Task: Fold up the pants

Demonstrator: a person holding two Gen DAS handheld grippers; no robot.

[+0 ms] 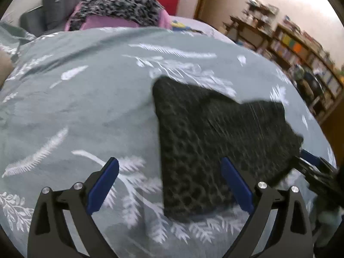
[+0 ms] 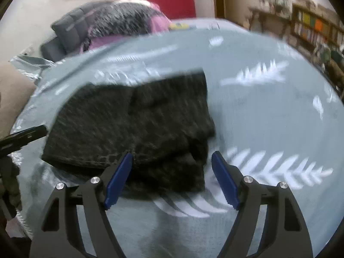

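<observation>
Left wrist view: looks forward and steeply down along its own fingers, close over the grey-green leaf-print bedspread [image 1: 86, 107]. Right wrist view: same tilt and closeness, set further right. Shared: the dark folded pants [image 1: 215, 139] [image 2: 133, 124], the bedspread [image 2: 268, 118], the bookshelves [image 1: 301, 49] [image 2: 311, 28] beyond

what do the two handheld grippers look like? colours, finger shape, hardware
Both match. The left gripper and the right gripper each have two black, curved, forked arms with triangular cutouts, silver round pivot bolts at the joints, and flat blue fingers with ridged lower edges. No cables or markings visible. No sleeve or hand can be made out clearly.
</observation>
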